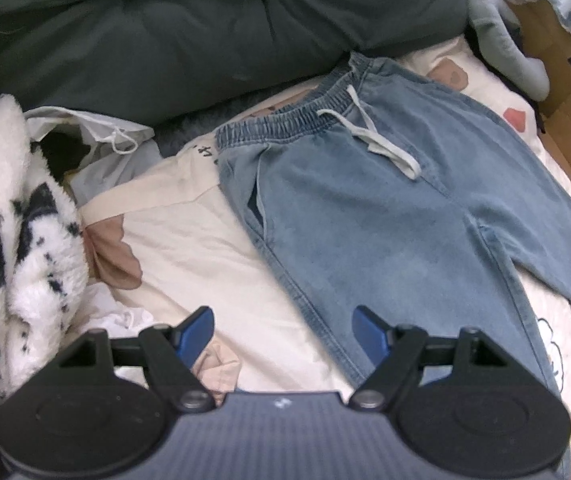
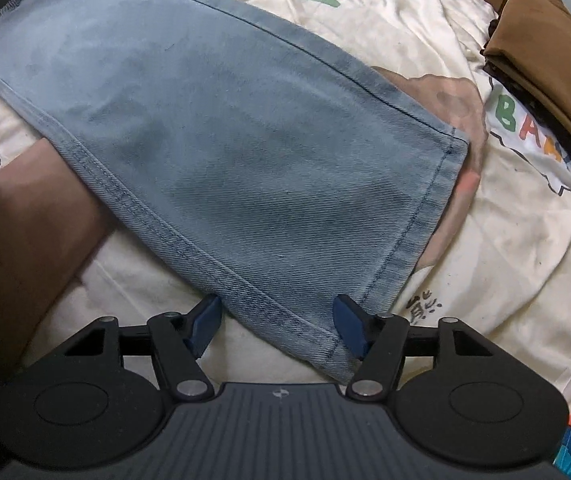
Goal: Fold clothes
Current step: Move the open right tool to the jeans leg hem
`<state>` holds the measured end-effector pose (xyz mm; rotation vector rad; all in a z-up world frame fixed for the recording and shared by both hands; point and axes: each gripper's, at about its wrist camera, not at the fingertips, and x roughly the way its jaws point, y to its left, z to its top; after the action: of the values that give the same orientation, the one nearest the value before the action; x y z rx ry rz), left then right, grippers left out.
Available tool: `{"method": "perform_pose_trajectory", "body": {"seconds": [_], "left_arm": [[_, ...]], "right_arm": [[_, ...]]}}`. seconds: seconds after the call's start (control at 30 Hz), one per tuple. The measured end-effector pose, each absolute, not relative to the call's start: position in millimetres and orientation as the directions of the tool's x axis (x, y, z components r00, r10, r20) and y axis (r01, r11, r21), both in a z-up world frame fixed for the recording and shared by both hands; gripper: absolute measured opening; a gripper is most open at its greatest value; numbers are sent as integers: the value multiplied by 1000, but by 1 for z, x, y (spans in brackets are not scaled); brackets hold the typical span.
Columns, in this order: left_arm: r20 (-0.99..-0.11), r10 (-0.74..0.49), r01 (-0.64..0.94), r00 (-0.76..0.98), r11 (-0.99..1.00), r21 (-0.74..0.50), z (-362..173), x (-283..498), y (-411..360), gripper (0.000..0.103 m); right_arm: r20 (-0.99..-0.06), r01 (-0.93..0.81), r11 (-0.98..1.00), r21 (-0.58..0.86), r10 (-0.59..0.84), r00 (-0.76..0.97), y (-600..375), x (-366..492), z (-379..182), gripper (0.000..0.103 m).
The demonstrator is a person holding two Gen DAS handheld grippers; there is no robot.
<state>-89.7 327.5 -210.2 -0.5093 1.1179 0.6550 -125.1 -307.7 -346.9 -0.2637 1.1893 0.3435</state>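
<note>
Zero folds yet: jeans [image 1: 365, 208] flat on bedsheet [image 1: 189, 240]. Left gripper [image 1: 283, 334] spread, empty. Right gripper [image 2: 275, 322] spread, straddling hem corner [image 2: 325, 344], not pinching.

- Left gripper [image 1: 283, 334]: blue fingertip pads, black linkage arms, silver pivot screws, ribbed grey housing, two round black discs.
- Right gripper [image 2: 277, 322]: same build, small white logo.

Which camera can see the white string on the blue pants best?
The left wrist view: the drawstring lies in full sight, tied at the waistband of the jeans. The right wrist view shows only a leg and its hem, no waistband.
</note>
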Motion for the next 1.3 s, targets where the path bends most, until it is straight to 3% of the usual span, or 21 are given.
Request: {"method": "perform_pose_trajectory", "body": {"seconds": [0.5, 0.53, 0.67, 0.9, 1.23, 1.3], "left_arm": [[-936, 213, -715, 279, 697, -55, -221, -94, 329, 78], [-936, 214, -718, 279, 694, -55, -221, -94, 329, 78], [-937, 220, -720, 272, 692, -46, -220, -97, 329, 78], [-938, 222, -723, 268, 690, -44, -221, -103, 330, 78], [-942, 217, -721, 255, 692, -36, -225, -104, 328, 78], [-943, 215, -721, 255, 692, -38, -227, -104, 329, 78]], "right_arm": [[-947, -429, 900, -72, 74, 313, -295, -126, -352, 81], [-948, -419, 906, -58, 81, 307, -297, -124, -352, 81], [-941, -329, 944, -5, 107, 320, -312, -118, -344, 60], [-918, -292, 955, 59, 167, 360, -328, -125, -329, 59], [-930, -378, 926, 6, 143, 337, -300, -112, -348, 59], [-931, -391, 921, -11, 133, 340, -298, -111, -349, 49]]}}
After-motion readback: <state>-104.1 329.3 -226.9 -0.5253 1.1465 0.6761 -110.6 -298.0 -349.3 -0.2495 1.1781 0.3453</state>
